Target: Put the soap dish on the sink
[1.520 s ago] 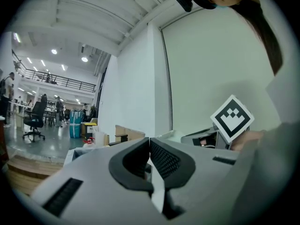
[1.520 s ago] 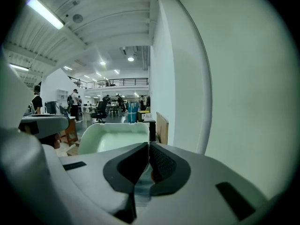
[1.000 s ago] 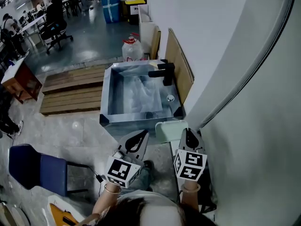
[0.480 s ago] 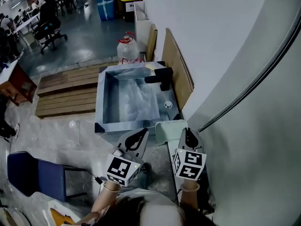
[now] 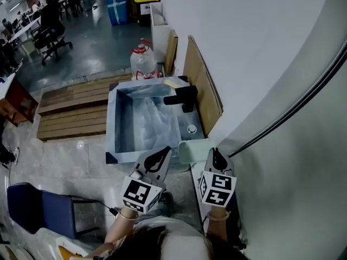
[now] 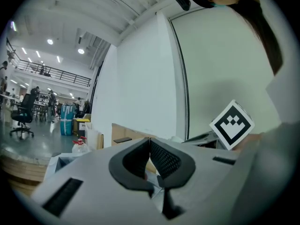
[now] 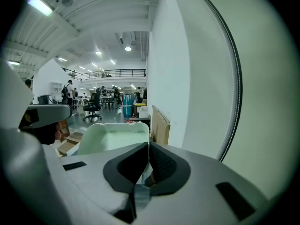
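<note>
Soap dish (image 5: 192, 149), pale green and shallow, sits level at the tip of the right gripper (image 5: 216, 154), just beside the near right corner of the sink (image 5: 111, 130) and not on it. In the right gripper view the fingers (image 7: 159, 159) are pressed together at the dish's (image 7: 112, 137) near rim, with the open tray spreading out beyond them. The right gripper is held forward and low, close to the white wall (image 5: 244, 53), its marker cube turned up toward the head camera.

The left gripper (image 5: 162, 155) is held alongside it, a little to the left, pointing at the sink's near edge. Its fingers (image 6: 161, 158) are closed on each other with nothing between them.

The sink is a square metal basin lined with clear plastic film. A black faucet (image 5: 183, 96) stands on its right rim. A clear water jug with a red cap (image 5: 142, 62) stands behind the basin, and wooden boards (image 5: 203, 85) lean against the wall on the right. A low wooden platform (image 5: 70, 106) lies to the left of the sink, on a grey stone floor (image 5: 65, 156). A blue chair (image 5: 38, 207) is at the lower left, and an office chair (image 5: 51, 28) and blue bin (image 5: 116, 1) stand far back in the open hall.
</note>
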Demonstrator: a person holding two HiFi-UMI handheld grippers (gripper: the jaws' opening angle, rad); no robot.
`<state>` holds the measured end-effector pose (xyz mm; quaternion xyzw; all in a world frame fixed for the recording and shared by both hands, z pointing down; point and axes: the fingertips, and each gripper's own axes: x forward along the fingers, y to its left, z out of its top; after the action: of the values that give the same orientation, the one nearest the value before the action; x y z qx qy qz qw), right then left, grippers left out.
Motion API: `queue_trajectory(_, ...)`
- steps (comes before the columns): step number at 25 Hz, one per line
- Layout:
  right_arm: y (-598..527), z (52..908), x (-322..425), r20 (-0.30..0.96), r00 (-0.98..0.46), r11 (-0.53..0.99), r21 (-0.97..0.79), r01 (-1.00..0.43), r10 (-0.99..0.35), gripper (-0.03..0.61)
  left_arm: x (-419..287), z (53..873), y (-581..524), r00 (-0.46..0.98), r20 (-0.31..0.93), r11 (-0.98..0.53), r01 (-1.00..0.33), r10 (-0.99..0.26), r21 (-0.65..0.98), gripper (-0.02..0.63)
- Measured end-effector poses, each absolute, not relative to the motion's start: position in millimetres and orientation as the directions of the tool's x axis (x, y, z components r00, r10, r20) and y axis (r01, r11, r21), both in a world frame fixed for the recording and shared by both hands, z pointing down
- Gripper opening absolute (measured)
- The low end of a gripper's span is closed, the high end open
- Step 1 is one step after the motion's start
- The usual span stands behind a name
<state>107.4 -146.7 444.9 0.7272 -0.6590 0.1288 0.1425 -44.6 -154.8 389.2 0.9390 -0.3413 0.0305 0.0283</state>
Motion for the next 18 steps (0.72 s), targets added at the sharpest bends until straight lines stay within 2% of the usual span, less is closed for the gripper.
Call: queue_trajectory(18,-171,468,117,0.435,0.114,-0.113,0.028,-0.993,-0.893,0.029,-31,393,-182,0.782,0.091,-0.781,-0.622,-0.617,0.054,0.009)
